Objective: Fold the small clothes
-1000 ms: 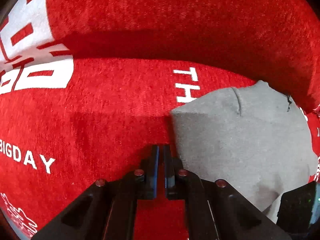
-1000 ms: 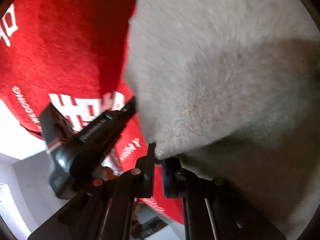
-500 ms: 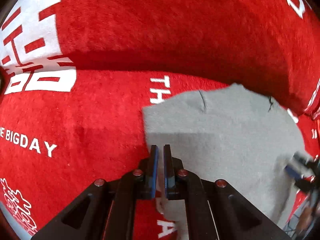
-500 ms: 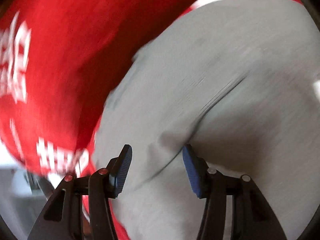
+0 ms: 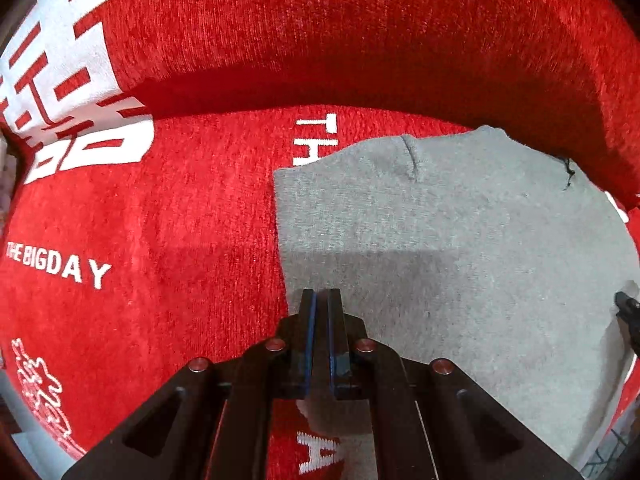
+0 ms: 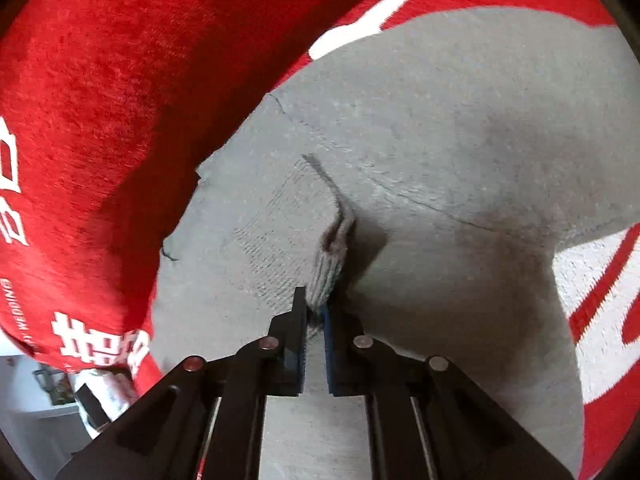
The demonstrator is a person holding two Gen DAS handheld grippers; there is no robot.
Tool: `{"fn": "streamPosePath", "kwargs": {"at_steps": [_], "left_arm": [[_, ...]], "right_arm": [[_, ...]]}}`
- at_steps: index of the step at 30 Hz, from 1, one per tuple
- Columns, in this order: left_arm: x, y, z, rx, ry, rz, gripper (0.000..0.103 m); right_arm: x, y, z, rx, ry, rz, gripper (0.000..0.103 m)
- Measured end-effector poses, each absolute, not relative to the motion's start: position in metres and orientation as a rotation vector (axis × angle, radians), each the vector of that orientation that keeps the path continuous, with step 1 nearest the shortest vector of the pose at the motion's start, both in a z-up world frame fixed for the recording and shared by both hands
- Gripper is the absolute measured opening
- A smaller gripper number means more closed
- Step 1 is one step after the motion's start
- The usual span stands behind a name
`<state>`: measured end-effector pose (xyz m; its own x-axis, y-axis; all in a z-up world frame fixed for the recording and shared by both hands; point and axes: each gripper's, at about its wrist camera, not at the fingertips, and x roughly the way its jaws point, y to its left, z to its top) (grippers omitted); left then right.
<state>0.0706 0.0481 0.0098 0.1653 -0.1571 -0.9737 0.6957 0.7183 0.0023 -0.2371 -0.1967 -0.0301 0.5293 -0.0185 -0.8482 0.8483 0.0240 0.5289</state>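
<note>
Right up close in the left wrist view, the left gripper [image 5: 321,300] has its two blue-lined black fingers [image 5: 307,320] drawn almost together, just a thin slit between the pads. The tips sit over the near left edge of the small grey knitted garment [image 5: 460,248], just inside its left border; whether any cloth is actually caught in that slit cannot be told from here. The garment spreads flat to the right of and beyond the fingers, with a short seam crease near its far edge and a loose dark thread at its far right corner.

Over to the right wrist view: the right gripper [image 6: 316,304] is nearly closed too, and it has a bite. A pinched-up ridge of the grey knit [image 6: 440,160] stands between the pads, rising out of the fabric just ahead of the tips, with wrinkles running away from it.

Underneath it all lies the red plush cover with white lettering [image 5: 160,216], showing "THE BIGDAY" to the left of the garment and large white characters further off at the upper left. Beyond the garment's far edge the red cover rises into a padded backrest [image 5: 360,40], casting a dark shadow along the seam.
</note>
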Motion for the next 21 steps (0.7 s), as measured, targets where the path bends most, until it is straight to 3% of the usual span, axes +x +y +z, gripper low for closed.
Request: {"fn": "streamPosePath", "kwargs": {"at_steps": [4,7,8,10,14,21], "left_arm": [[0.058,0.042,0.018,0.582,1.24,-0.605,0.007],[0.043,0.038,0.028,0.588,1.233,-0.606,0.007],[0.036,0.038,0.033,0.576,1.241,-0.611,0.007],[0.027,0.037,0.038,0.553,1.274,-0.622,0.007],[0.001,0.027,0.044,0.542,1.31,-0.659,0.007],[-0.036,0.008,0.041,0.571,1.332,-0.683,0.007]], "right_arm": [[-0.249,-0.199,-0.013,1.305,0.847,-0.822,0.022],[-0.262,-0.195,-0.005,1.297,0.857,-0.786,0.053],[-0.265,-0.194,-0.002,1.291,0.86,-0.779,0.057],[-0.273,-0.189,0.003,1.284,0.874,-0.752,0.057],[-0.282,-0.18,0.006,1.285,0.888,-0.71,0.068],[-0.288,-0.191,0.001,1.316,0.865,-0.678,0.07]]}}
